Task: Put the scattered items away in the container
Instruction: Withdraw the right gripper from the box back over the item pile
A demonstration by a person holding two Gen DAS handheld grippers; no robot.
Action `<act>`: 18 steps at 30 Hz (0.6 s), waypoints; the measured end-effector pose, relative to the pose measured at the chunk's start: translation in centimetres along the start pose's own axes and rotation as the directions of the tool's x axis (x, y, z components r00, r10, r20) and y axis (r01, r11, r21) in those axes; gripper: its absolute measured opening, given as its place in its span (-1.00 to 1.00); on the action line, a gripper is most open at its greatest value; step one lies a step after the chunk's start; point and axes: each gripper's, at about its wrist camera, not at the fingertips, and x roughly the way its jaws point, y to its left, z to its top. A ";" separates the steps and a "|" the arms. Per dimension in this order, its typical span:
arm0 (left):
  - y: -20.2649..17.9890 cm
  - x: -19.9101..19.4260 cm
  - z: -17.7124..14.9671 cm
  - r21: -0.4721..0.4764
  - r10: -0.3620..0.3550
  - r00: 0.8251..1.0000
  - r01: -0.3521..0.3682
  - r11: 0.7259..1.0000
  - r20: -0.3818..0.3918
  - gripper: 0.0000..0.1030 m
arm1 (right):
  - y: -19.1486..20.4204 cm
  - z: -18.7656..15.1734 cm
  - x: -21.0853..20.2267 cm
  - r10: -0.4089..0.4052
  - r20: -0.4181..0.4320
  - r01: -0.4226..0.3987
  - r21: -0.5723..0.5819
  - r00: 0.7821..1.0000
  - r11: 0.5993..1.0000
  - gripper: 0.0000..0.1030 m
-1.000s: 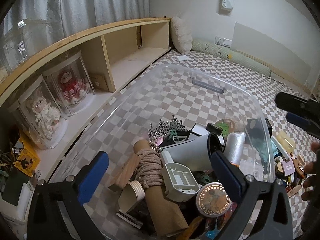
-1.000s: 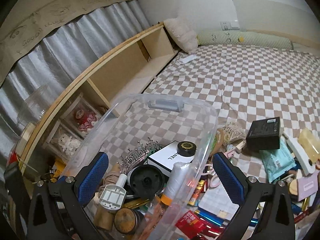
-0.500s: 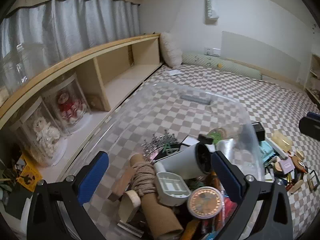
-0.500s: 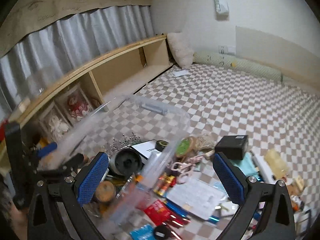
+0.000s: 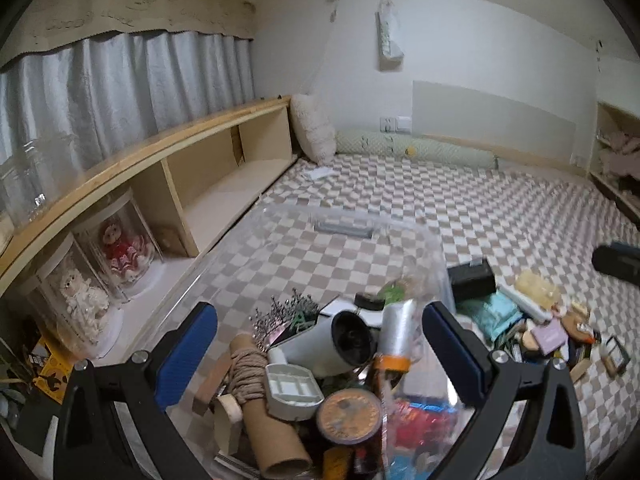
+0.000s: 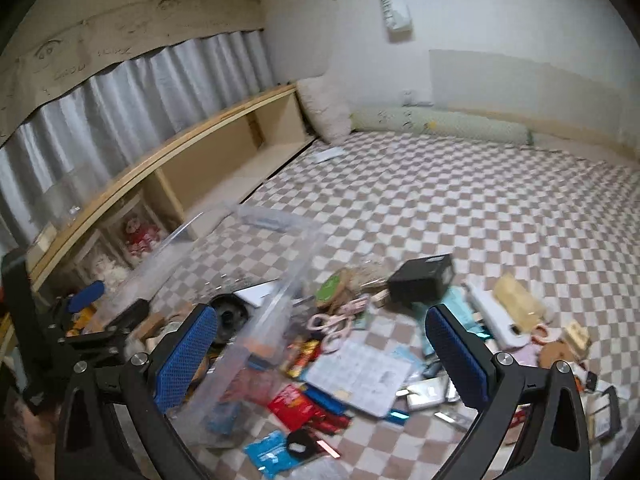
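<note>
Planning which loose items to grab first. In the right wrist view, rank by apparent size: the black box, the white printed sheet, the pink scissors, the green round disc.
1. White printed sheet
2. Black box
3. Pink scissors
4. Green round disc

The sheet lies nearer the camera, so its lead over the box is unsure.

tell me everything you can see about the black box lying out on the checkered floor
The black box is a small rectangular carton, apparently matte cardboard, closed, with faint pale print on its top face. It lies flat on the checkered mat, outside the clear container, at the far edge of the scattered clutter. A teal packet lies against its near side. Neither gripper touches it; in the left wrist view it shows just beyond the container's wall.
</note>
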 end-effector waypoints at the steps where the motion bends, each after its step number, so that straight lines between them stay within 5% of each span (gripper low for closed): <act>1: -0.1 -0.2 0.2 -0.014 -0.014 1.000 0.014 1.000 0.012 1.00 | -0.3 -0.1 -0.3 -0.013 0.009 0.013 -0.008 1.000 1.000 1.00; 18: -7.1 -2.3 3.7 0.032 -0.204 0.974 0.202 0.979 0.095 1.00 | -7.7 -1.6 -4.4 -0.152 0.096 0.156 -0.037 0.984 0.987 1.00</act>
